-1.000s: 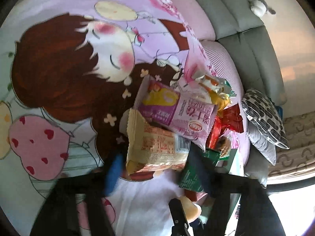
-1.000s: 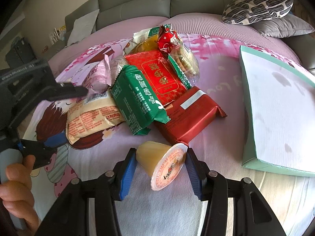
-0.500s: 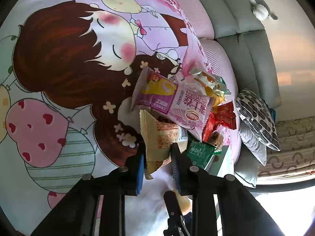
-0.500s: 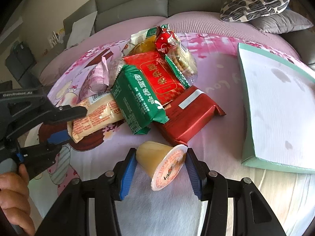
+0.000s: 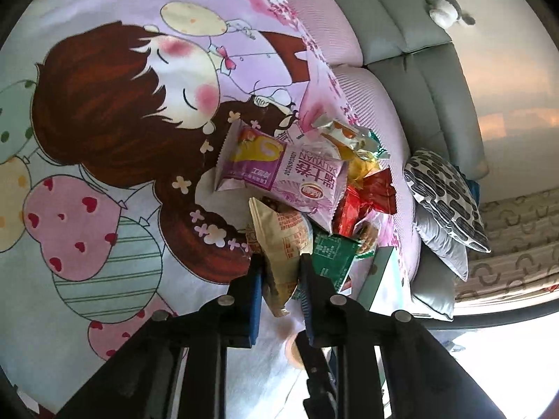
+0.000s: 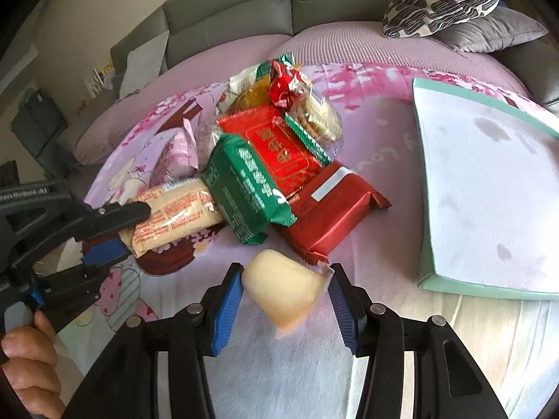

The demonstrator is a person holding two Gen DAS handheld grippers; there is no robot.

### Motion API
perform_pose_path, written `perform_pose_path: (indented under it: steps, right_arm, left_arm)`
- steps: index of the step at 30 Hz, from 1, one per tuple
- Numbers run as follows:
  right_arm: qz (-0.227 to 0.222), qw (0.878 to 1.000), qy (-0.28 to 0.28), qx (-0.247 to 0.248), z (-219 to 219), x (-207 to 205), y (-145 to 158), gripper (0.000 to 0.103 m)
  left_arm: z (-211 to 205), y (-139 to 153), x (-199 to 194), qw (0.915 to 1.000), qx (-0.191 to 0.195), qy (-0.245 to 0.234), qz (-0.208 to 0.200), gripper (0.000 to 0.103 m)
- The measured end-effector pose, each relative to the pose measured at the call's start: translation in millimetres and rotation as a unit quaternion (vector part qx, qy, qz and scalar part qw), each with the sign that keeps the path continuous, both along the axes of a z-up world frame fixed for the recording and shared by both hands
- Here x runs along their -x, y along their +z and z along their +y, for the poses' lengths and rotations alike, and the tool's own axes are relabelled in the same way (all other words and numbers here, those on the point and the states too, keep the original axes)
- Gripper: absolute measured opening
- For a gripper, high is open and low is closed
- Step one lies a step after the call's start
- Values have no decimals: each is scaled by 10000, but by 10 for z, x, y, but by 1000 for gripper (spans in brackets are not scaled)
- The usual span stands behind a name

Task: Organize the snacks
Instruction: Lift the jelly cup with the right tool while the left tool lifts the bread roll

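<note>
Two grippers work over a pile of snacks on a cartoon-print blanket (image 5: 104,139). Off to the right gripper's right lies a shallow teal-edged tray (image 6: 426,244), its white floor bare apart from a few stains. The left gripper (image 5: 281,269) is closing its jaws on a beige snack packet (image 5: 283,241), the blue pads pinching the packet's near end; seen from the right wrist camera, the packet (image 6: 174,213) runs lengthwise away from those fingers toward a green packet (image 6: 244,188) and touches it. Beyond that sit a red packet (image 6: 276,146), a dark red packet (image 6: 335,209) and a purple packet (image 5: 286,178) farther out. The right gripper (image 6: 284,289) holds a yellow jelly cup (image 6: 283,293) between its half-spread pads, the cup tilted with its sealed rim down toward the right-hand pad. A hand (image 6: 24,366) grips the left tool's handle.
</note>
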State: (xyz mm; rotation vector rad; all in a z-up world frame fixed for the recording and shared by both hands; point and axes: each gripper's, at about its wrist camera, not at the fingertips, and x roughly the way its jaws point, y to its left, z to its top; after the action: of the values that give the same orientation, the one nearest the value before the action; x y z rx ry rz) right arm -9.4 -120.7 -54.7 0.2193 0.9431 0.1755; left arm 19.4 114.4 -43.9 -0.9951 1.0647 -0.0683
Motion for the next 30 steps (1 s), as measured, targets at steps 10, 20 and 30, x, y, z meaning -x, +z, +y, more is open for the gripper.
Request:
perform_pose_path:
  steps: [10,20,30]
  right_arm:
    - [-162,9997,-25,-164,-62,74,135,51]
    - [-311,9990,-115,-309,-165,117,234,51]
    - [-400,9983,-201,-369,-227,120,291,51]
  left_arm:
    - [21,195,94,9996,-101,-24,-281,18]
    - [19,395,167,9973,49,-59,-730,17]
    - [-15,433,163,9961,54,-147,-869,17]
